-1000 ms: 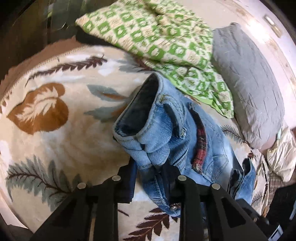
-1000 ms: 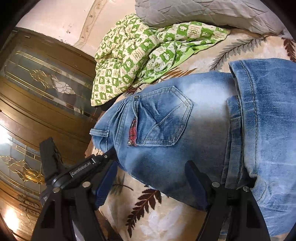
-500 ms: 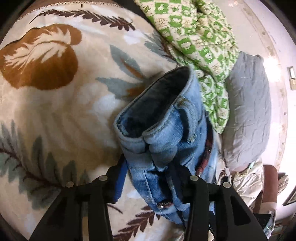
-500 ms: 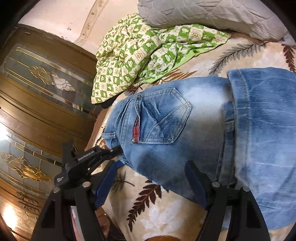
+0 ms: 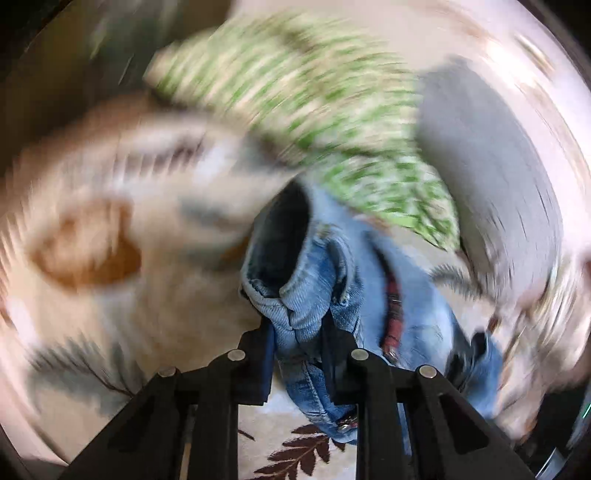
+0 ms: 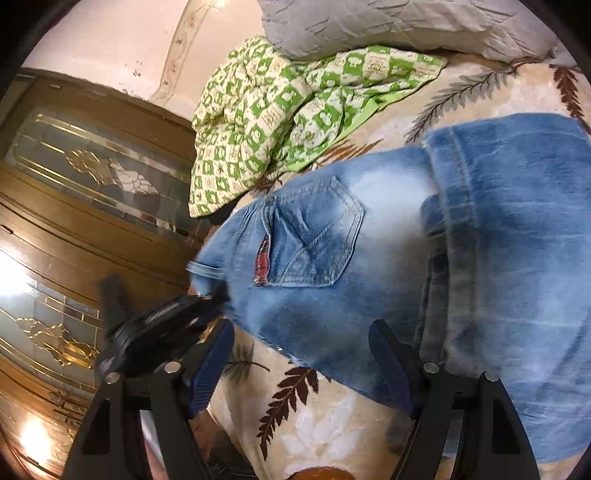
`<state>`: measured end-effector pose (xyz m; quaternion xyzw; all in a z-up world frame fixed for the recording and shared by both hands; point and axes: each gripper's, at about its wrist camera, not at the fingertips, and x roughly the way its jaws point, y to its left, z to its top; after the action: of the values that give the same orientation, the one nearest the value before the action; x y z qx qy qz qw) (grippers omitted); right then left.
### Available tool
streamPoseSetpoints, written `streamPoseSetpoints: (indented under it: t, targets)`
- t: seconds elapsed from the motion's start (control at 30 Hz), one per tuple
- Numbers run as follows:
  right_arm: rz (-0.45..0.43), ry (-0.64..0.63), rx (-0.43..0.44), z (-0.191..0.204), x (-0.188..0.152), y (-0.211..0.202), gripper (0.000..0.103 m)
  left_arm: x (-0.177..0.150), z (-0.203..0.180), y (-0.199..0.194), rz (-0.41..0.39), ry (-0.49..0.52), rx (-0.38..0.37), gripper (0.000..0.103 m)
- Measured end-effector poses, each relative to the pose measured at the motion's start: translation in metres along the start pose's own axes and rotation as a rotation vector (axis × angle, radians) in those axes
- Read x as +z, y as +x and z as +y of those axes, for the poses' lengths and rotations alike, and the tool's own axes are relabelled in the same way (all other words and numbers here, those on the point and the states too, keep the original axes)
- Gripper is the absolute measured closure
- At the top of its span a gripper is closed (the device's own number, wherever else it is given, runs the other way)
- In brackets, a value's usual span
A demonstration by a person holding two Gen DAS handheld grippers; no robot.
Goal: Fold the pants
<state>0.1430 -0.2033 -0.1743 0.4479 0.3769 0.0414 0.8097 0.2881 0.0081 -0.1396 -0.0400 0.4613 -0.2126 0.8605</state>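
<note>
Half a second back the left gripper's (image 5: 297,354) fingers stood wider around the denim; now its jaws are closing and the fingers (image 5: 258,356) pinch a bunched fold at the waistband of the jeans (image 5: 369,295), lifting it off the bed (image 6: 325,417), while the left wrist view has smeared with motion. Just beyond that fold the waist gapes dark, and farther past the jeans lie the green checked blanket (image 6: 280,110) and the grey pillow (image 6: 388,26). Over the same half second the right gripper (image 6: 301,352) has kept its fingers wide apart and empty, hovering over the near edge of the jeans, whose back pocket (image 6: 317,240) faces up. Folded legs of the jeans lie across the seat. Left of the jeans stands a brown cabinet (image 6: 74,221) with patterned glass.
</note>
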Motion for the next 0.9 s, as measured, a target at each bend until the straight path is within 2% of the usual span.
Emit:
streamPoseSetpoints:
  t: [0.03, 0.17, 0.3, 0.43, 0.5, 0.6, 0.77, 0.9]
  targets:
    - [-0.004, 0.007, 0.003, 0.000, 0.002, -0.003, 0.025, -0.004, -0.025, -0.015, -0.046, 0.102, 0.015, 0.081]
    - [-0.023, 0.014, 0.004, 0.002, 0.013, -0.029, 0.025, -0.025, -0.089, -0.047, -0.152, 0.356, 0.026, 0.082]
    - [-0.085, -0.002, -0.036, 0.002, 0.017, -0.081, 0.025, -0.054, -0.136, -0.071, -0.239, 0.545, 0.005, 0.082]
    - [-0.184, 0.012, -0.012, -0.013, 0.016, -0.131, 0.025, -0.086, -0.170, -0.081, -0.322, 0.725, -0.061, 0.082]
    - [-0.202, 0.023, 0.004, -0.024, 0.018, -0.141, 0.025, -0.100, -0.184, -0.077, -0.313, 0.816, -0.101, 0.082]
    - [-0.205, 0.046, 0.020, -0.038, 0.024, -0.147, 0.025, -0.114, -0.199, -0.068, -0.292, 0.908, -0.112, 0.082]
    - [-0.208, 0.064, 0.064, -0.049, 0.034, -0.149, 0.018, -0.134, -0.220, -0.060, -0.276, 1.064, -0.145, 0.082]
    - [-0.195, 0.042, 0.152, -0.045, 0.035, -0.152, 0.018, -0.154, -0.227, -0.056, -0.272, 1.159, -0.160, 0.082]
